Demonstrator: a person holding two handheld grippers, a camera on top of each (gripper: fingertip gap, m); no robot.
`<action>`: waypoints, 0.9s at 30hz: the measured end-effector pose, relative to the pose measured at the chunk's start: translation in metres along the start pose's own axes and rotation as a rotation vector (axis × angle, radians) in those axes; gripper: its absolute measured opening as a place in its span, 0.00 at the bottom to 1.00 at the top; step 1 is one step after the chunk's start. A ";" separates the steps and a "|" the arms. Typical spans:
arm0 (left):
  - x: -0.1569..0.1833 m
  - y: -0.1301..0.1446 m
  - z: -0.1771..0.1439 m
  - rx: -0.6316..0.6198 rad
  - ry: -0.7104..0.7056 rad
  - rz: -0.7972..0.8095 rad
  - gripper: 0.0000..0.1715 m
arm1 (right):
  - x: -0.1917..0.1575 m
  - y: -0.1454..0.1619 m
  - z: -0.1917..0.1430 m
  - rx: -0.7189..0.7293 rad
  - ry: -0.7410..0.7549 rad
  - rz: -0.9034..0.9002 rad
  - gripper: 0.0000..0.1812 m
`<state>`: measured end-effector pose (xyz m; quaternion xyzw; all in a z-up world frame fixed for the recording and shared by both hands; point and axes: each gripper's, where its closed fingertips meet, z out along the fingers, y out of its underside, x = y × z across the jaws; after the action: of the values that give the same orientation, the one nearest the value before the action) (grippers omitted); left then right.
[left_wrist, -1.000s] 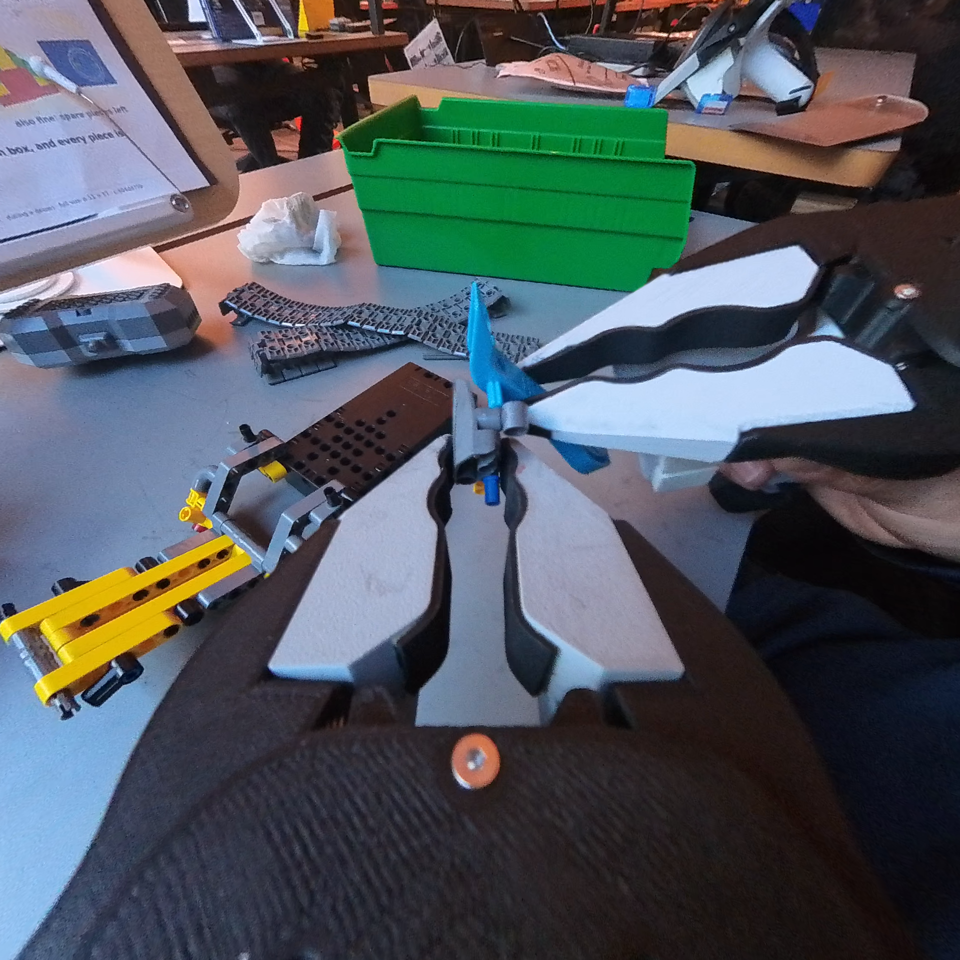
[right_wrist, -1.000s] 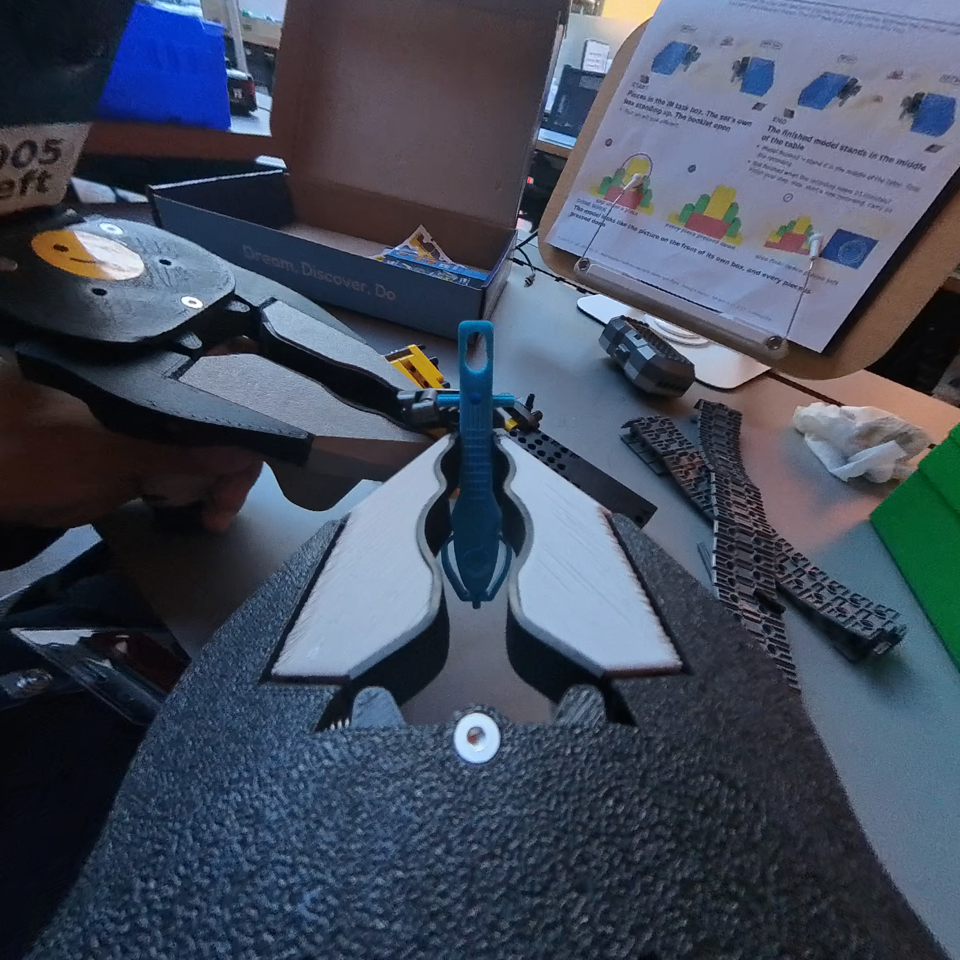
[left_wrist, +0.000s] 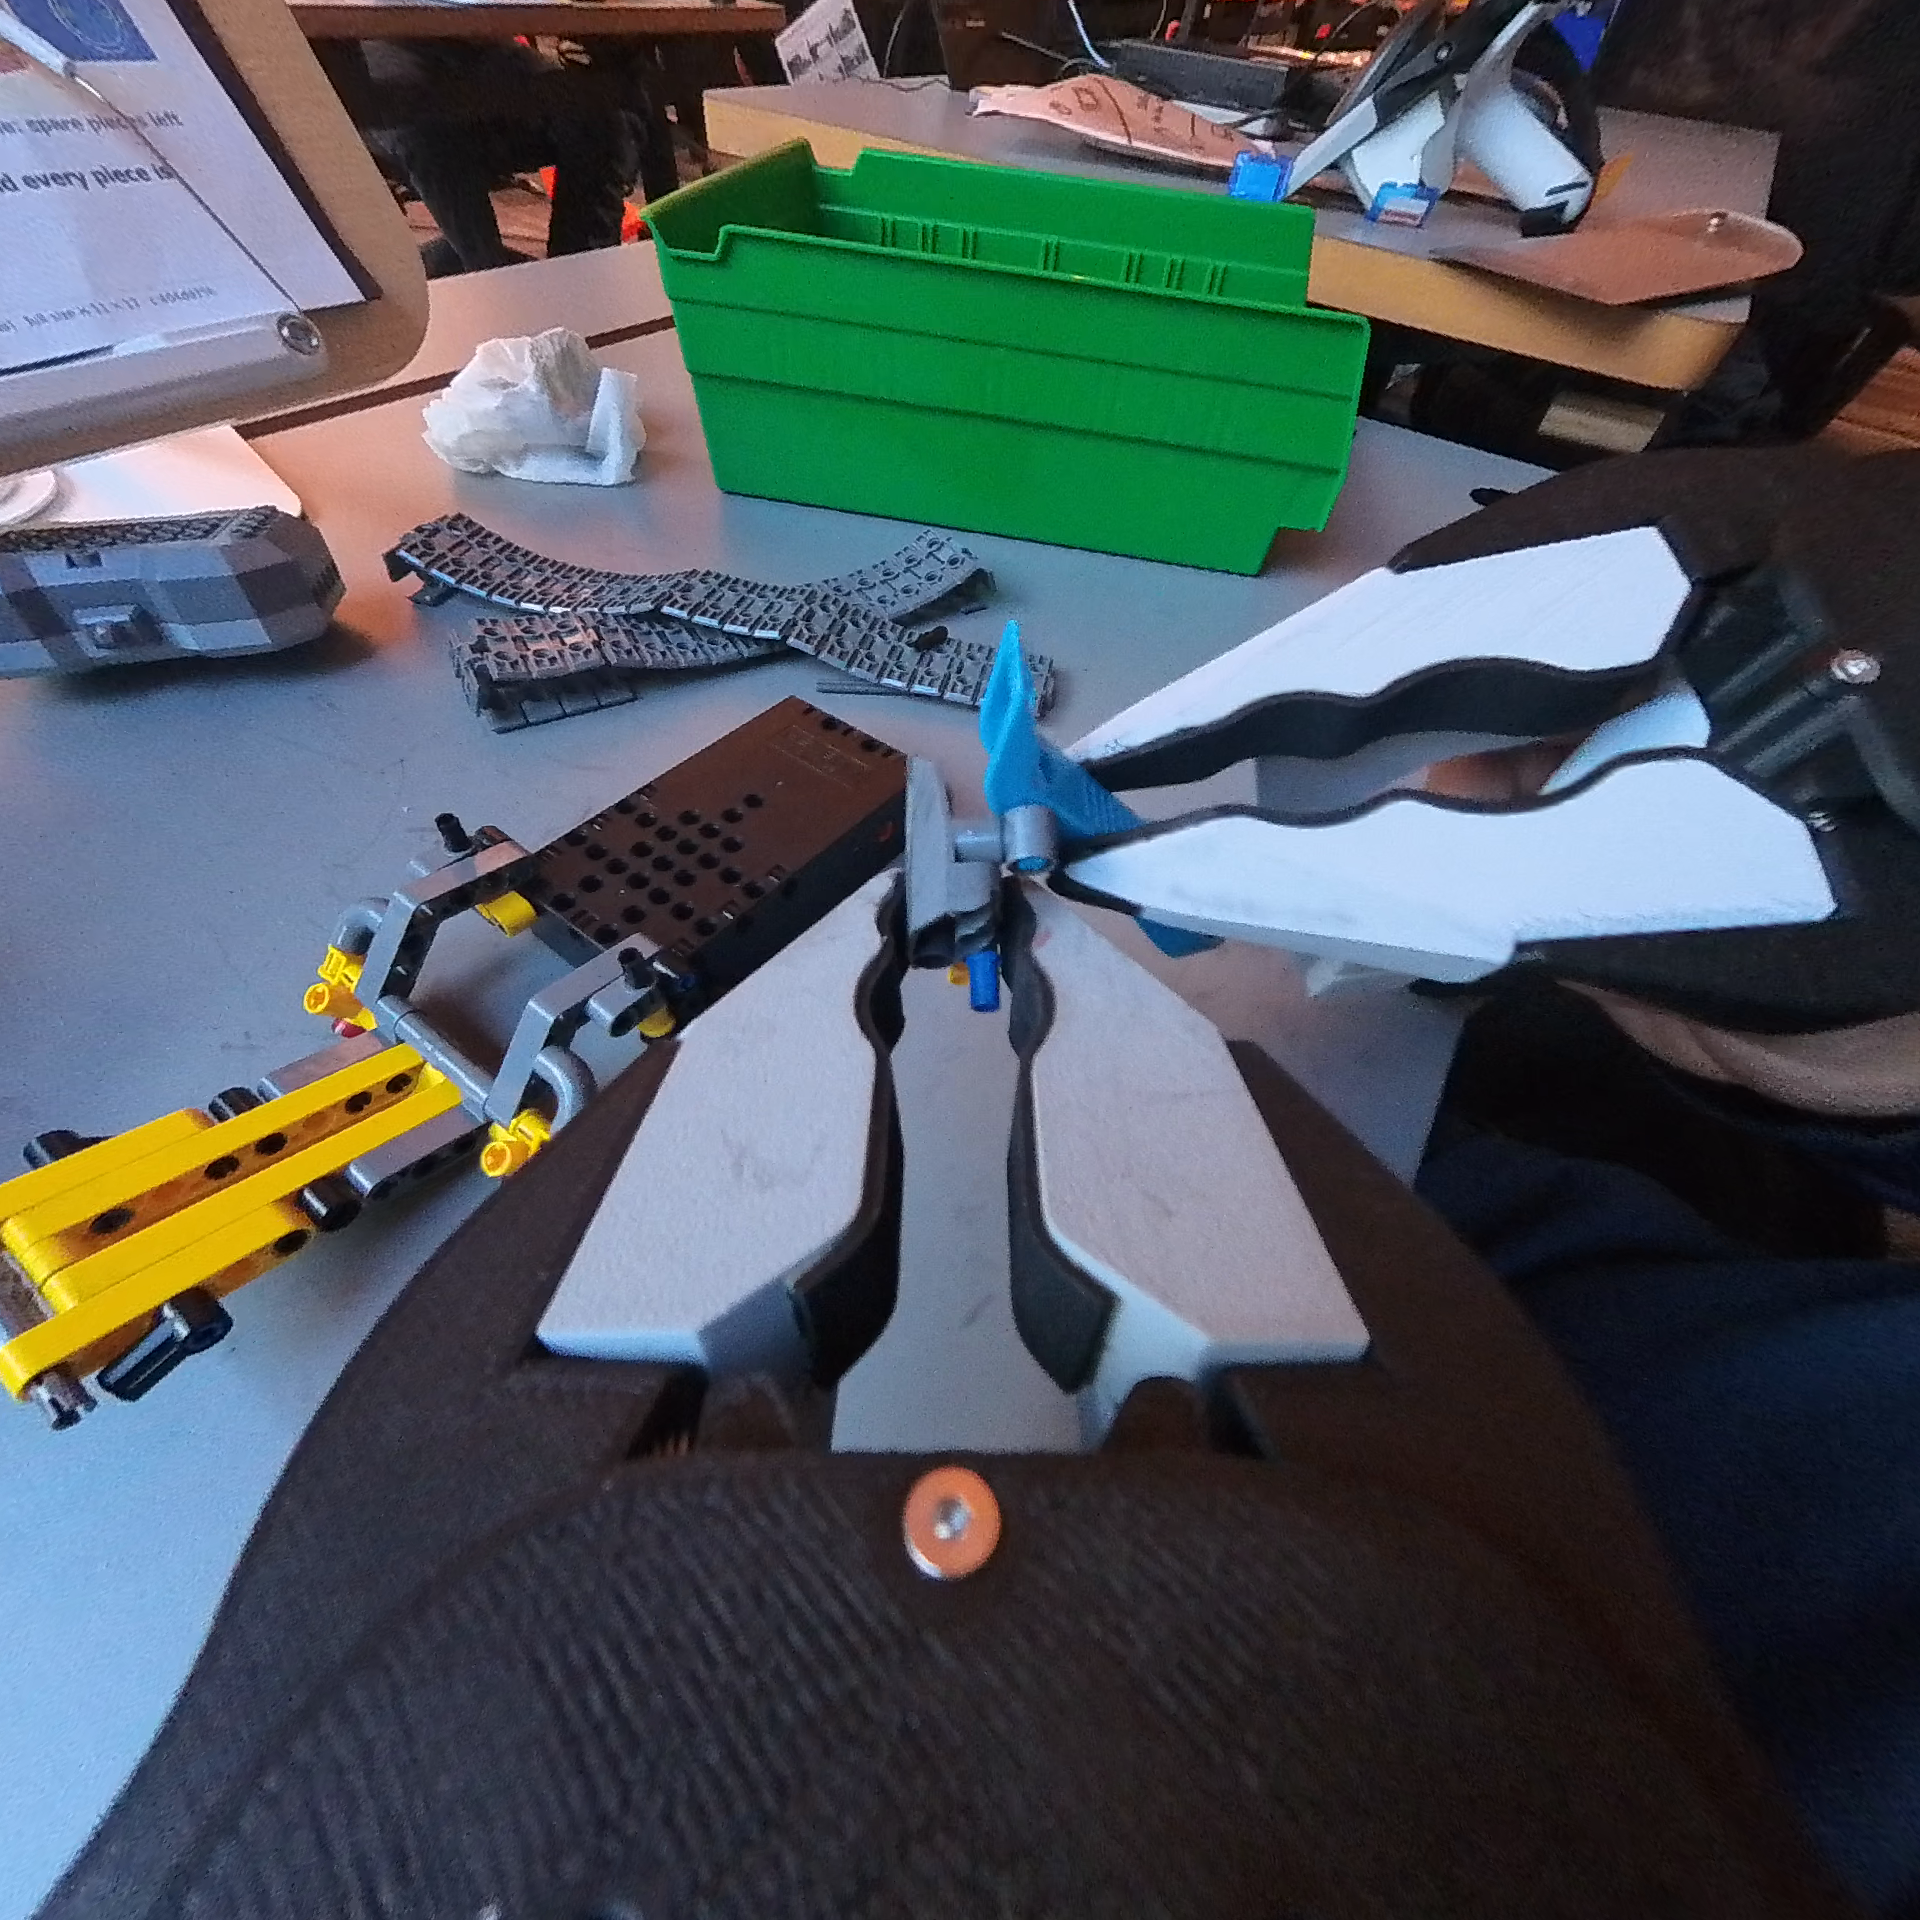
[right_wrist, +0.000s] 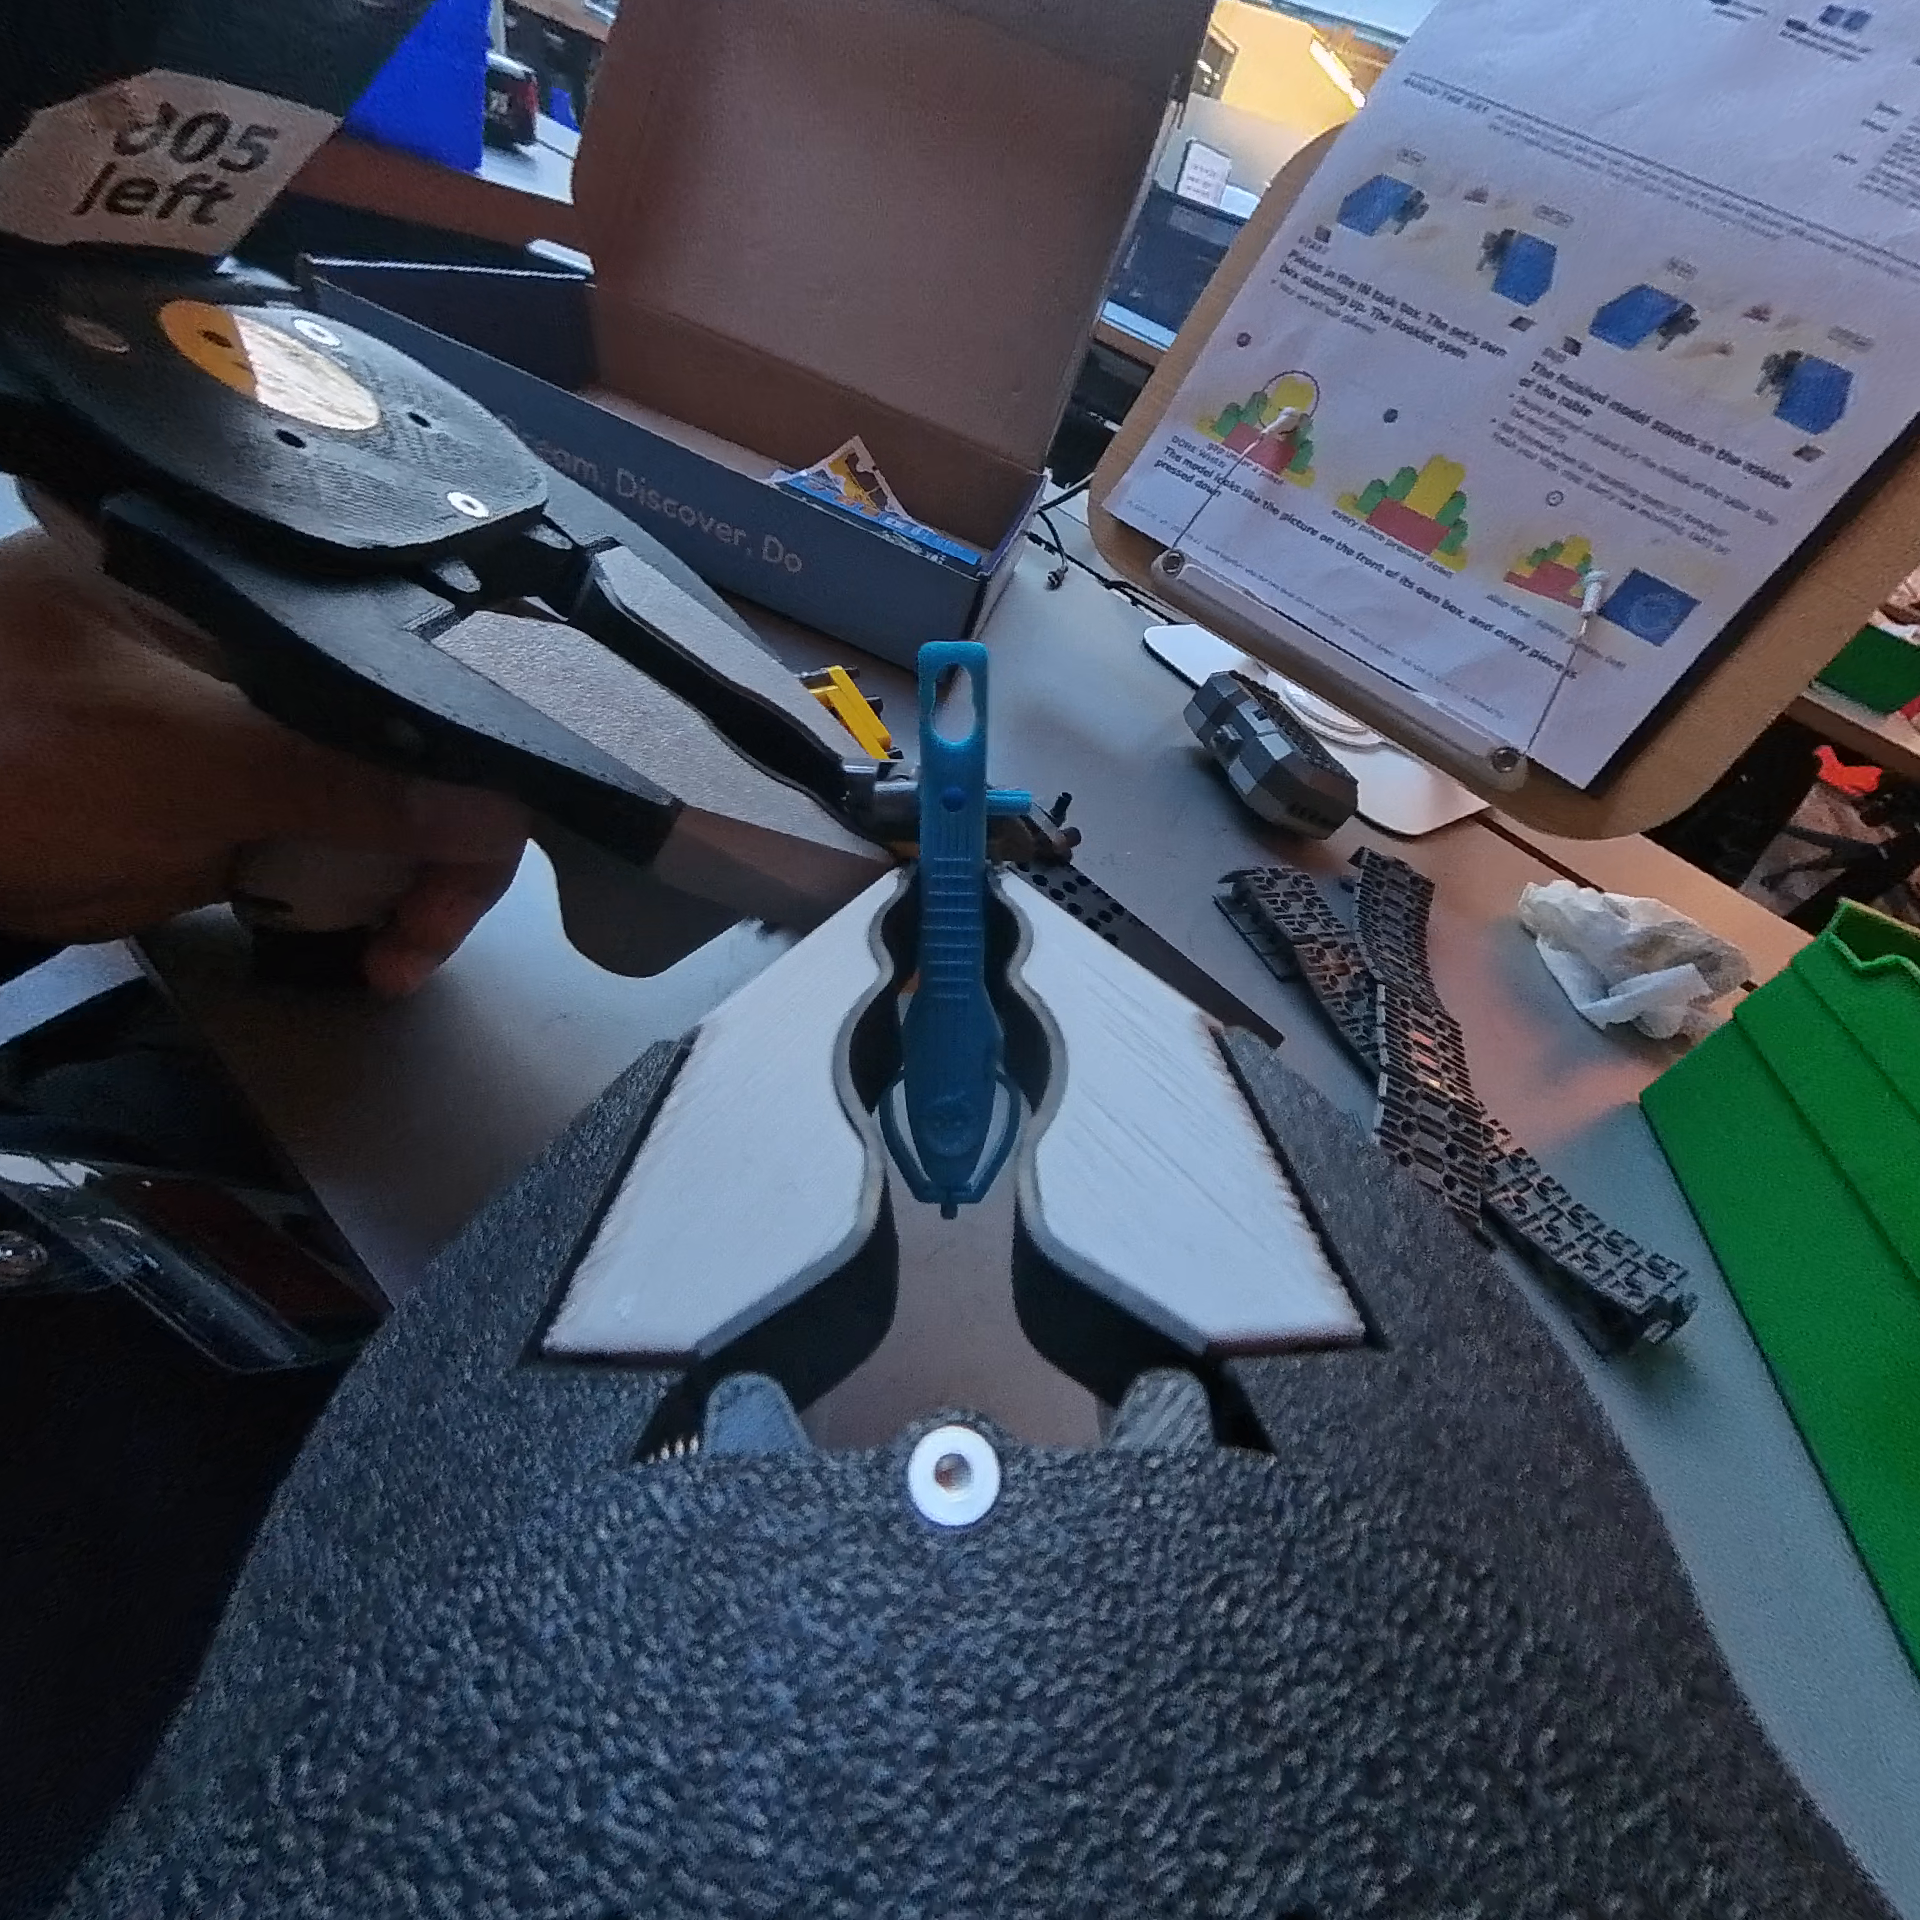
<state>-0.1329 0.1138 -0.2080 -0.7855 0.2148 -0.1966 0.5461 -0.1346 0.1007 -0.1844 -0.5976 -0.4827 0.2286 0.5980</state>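
Blue tool (right_wrist: 948, 935) against grey piece (left_wrist: 945, 883)

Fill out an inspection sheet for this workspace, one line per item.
Surface: grey table, matte, bare patches between parts.
Job's things: blue tool; small grey piece; yellow-and-grey beam assembly joined to a black perforated plate; black track strips; grey block.
Clutter: crumpled tissue; green bin; open cardboard box.
Grippers: left gripper jaws shut on the small grey piece; right gripper jaws shut on the blue tool, which meets that piece.
Cables: thin cable behind the box.
Surroundings: instruction sheet on a stand; other desks behind.
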 end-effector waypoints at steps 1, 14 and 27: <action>0.000 0.001 0.000 -0.004 -0.003 0.008 0.09 | -0.001 0.000 0.000 0.003 -0.010 -0.012 0.04; -0.001 0.014 0.006 -0.102 -0.027 0.116 0.09 | -0.008 0.004 0.001 0.031 -0.243 0.048 0.12; 0.026 0.030 0.002 -0.197 0.165 0.317 0.08 | -0.023 0.004 -0.020 0.119 -0.536 -0.064 0.03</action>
<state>-0.1137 0.0914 -0.2352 -0.7725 0.3981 -0.1499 0.4714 -0.1260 0.0717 -0.1919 -0.4638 -0.6281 0.3875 0.4902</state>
